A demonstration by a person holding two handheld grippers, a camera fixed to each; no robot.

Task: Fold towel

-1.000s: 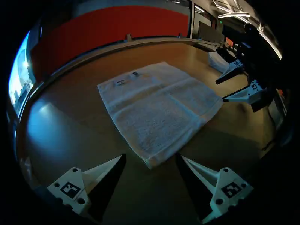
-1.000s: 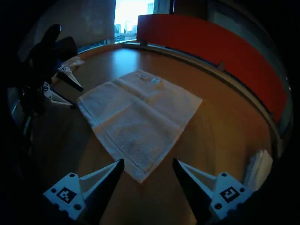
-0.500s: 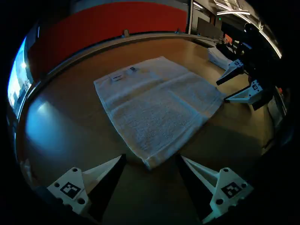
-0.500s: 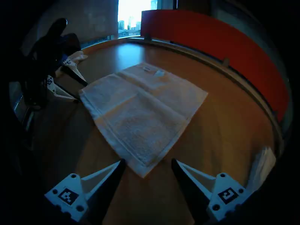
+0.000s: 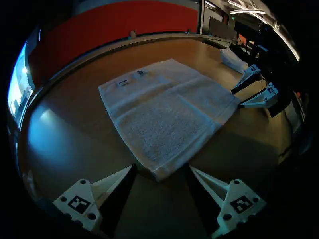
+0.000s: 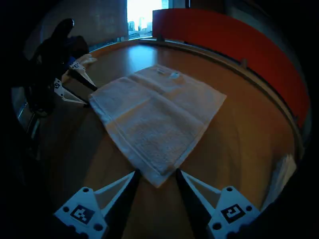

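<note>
A white towel (image 5: 167, 111) lies flat, folded over, on the wooden table (image 5: 75, 131), with small tags near its far edge. My left gripper (image 5: 160, 167) is open, and the towel's near corner sits between its fingertips. In the right gripper view the towel (image 6: 159, 115) also points a corner at me, and my right gripper (image 6: 157, 171) is open around that corner. The right gripper (image 5: 236, 98) shows at the towel's right corner in the left gripper view. The left gripper (image 6: 91, 96) shows at the towel's left corner in the right gripper view, held by a dark-sleeved hand.
A red partition (image 5: 119, 24) runs along the table's curved far edge (image 6: 247, 65). A small stack of folded white cloth (image 5: 233, 59) lies at the table's far right, seen also as white cloth (image 6: 283, 175). A bright window (image 6: 143, 16) is behind.
Both grippers have crept forward so each towel corner now lies between the fingertips. The right gripper's fingers have narrowed a little. The towel has not moved.
</note>
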